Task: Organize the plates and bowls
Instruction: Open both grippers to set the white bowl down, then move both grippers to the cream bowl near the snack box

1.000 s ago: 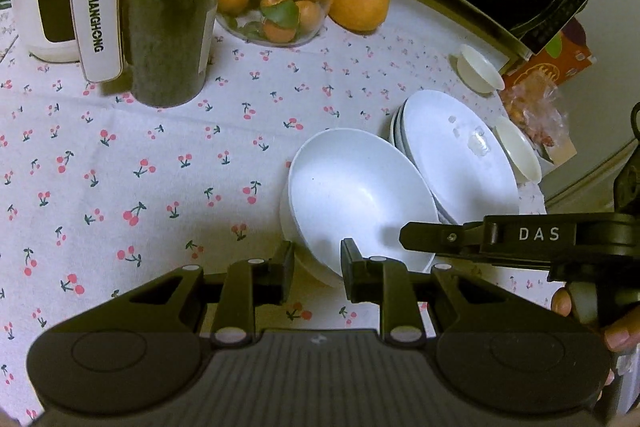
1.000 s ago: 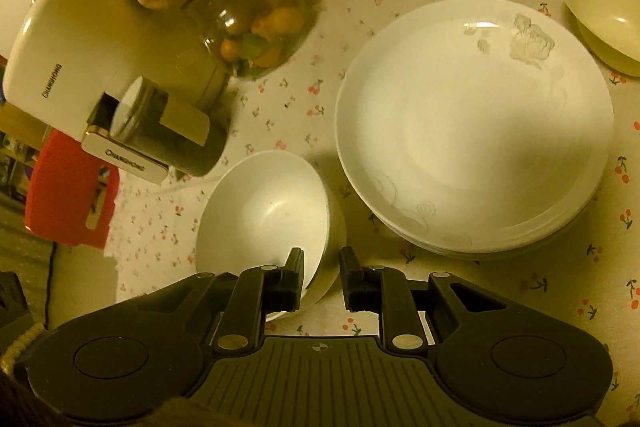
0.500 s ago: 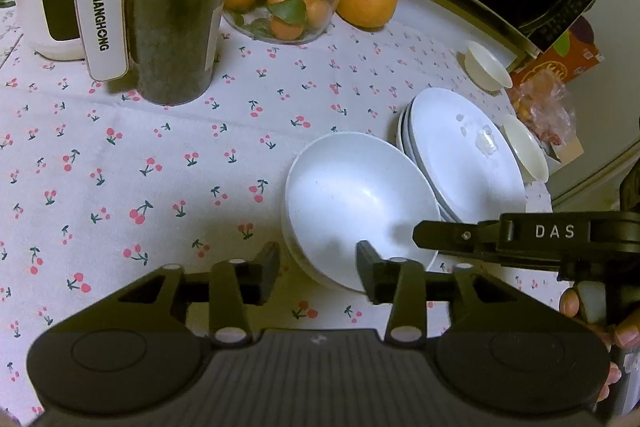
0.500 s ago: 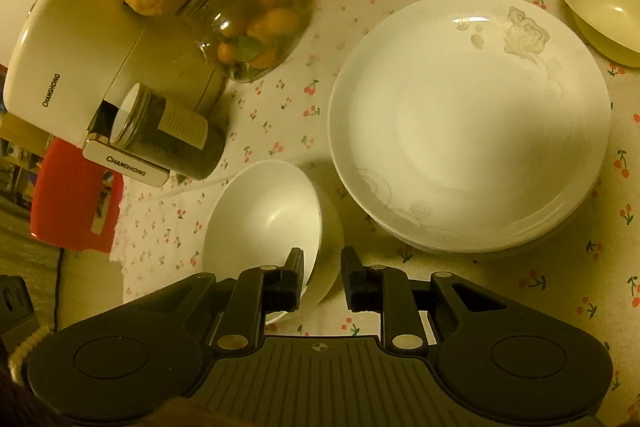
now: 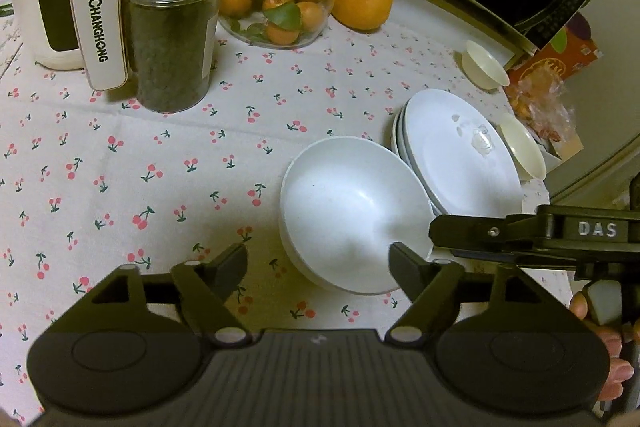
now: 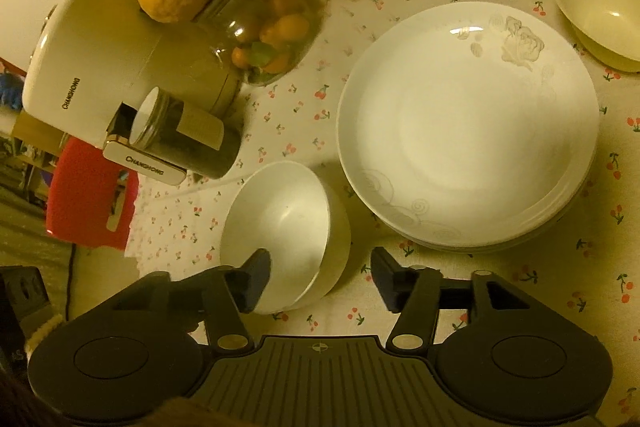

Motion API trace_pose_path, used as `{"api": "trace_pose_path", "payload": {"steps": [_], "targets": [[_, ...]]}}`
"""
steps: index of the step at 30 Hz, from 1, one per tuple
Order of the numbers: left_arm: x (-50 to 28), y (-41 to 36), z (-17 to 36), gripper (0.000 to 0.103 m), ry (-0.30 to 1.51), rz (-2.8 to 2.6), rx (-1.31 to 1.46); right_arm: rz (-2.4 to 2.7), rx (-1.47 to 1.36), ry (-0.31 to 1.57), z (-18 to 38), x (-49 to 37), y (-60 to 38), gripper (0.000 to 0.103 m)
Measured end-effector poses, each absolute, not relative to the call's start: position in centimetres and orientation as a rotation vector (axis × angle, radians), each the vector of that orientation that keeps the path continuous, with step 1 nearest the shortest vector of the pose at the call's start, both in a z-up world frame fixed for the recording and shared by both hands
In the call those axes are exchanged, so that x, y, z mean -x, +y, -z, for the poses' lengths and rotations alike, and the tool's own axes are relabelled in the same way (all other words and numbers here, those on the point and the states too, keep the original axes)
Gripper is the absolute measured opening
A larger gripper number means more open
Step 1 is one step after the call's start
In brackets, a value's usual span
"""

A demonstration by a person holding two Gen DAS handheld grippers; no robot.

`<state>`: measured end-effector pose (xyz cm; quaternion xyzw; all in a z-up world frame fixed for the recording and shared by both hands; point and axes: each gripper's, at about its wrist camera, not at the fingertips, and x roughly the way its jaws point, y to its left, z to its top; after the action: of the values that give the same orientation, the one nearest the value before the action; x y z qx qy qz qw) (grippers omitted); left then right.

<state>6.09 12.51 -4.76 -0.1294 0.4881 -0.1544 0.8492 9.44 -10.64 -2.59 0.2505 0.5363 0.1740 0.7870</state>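
Your left gripper [image 5: 318, 263] has its jaws opening, and nothing is pinched between them. The white bowl [image 5: 352, 211] sits on the cherry-print tablecloth [image 5: 120, 163] just ahead of that gripper; its near rim lies in the gap between the two fingertips, closer to the right-hand one, and neither pad presses on it. It looks like a stack of two bowls nested together, though the lower edge is hard to make out.

Your right gripper [image 6: 320, 273] is also opening and grips nothing. From its camera the same white bowl [image 6: 280, 227] is ahead and to the left; the left-hand fingertip overlaps the bowl's near rim, while the other fingertip stands over bare cloth, clear of the bowl.

The stack of white plates [image 6: 468, 127] lies just beside the bowl, on its right in both views, almost touching it. Two cream bowls [image 6: 596, 15] rest beyond the plates near the table's far edge. In the left wrist view your right gripper's arm reaches in from the right, over the near edge of the plates [image 5: 456, 155].
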Motion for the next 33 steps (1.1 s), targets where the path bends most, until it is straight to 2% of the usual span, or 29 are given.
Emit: {"api": "trace_pose_path", "payload": {"steps": [2, 7, 17, 33], "targets": [[-6.1, 12.3, 4.6, 0.089, 1.035, 0.321, 0.267, -0.385, -0.544, 1.150, 2.3, -9.3, -10.8, 0.069], [-6.1, 11.9, 4.3, 0.096, 1.038, 0.321, 0.250, -0.396, -0.521, 1.128, 1.5, -8.9, -11.0, 0.081], [-6.5, 10.0, 2.7, 0.101, 0.991, 0.316, 0.184, -0.306, -0.538, 1.071, 0.8, -8.6, -14.5, 0.081], [-9.0, 2.7, 1.1, 0.102, 0.975, 0.385, 0.199, -0.054, -0.734, 0.927, 0.8, -8.6, -25.8, 0.082]]}}
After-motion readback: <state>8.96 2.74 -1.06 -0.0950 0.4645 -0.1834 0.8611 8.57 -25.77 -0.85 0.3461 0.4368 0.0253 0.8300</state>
